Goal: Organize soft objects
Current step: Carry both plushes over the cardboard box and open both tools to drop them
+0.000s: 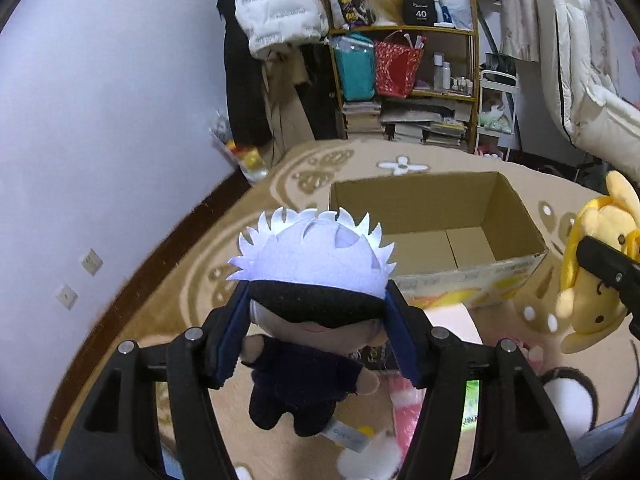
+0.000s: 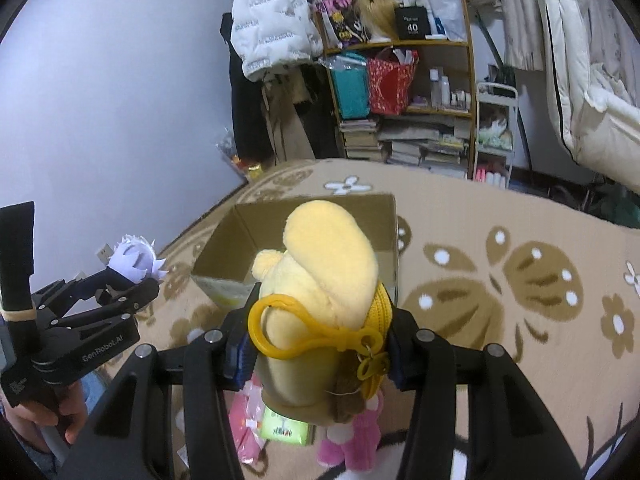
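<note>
My left gripper (image 1: 316, 308) is shut on a white-haired plush doll (image 1: 312, 280) with a black blindfold and dark clothes, held above the rug just in front of an open cardboard box (image 1: 516, 224). It also shows in the right wrist view (image 2: 128, 280) with the doll (image 2: 136, 260). My right gripper (image 2: 320, 312) is shut on a yellow plush pouch (image 2: 324, 280) with a yellow zipper and plastic clip, held over the near edge of the box (image 2: 224, 240). The pouch shows at the right in the left wrist view (image 1: 592, 280).
A beige patterned rug (image 2: 500, 240) covers the floor. Pink plush toys (image 2: 356, 436) and packets (image 1: 404, 404) lie below the grippers. A cluttered shelf (image 1: 404, 80) and hanging clothes (image 1: 276, 4) stand at the back, a white wall (image 1: 100, 100) to the left.
</note>
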{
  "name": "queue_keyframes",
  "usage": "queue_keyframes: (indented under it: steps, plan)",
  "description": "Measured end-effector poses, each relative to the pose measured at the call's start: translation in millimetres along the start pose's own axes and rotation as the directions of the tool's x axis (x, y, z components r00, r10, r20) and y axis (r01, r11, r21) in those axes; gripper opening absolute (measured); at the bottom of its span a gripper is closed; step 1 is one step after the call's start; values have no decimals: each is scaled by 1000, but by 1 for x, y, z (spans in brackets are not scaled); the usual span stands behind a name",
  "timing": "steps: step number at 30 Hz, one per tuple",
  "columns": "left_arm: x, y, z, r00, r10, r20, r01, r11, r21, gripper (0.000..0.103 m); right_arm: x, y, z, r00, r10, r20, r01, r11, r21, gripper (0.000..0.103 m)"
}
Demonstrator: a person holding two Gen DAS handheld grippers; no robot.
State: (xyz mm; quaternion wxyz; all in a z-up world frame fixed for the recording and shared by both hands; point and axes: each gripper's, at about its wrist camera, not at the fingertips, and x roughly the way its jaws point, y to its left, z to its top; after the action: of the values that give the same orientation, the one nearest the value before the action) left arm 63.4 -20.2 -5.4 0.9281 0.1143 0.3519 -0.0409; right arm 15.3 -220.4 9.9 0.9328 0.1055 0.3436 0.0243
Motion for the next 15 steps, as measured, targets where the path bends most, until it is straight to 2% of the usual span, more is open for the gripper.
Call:
queue_keyframes:
  steps: [15]
  plan:
    - [34,-9,29,999,-4,48,3,1000,11,63,42,18,31,998,14,65,-10,998,-68,53]
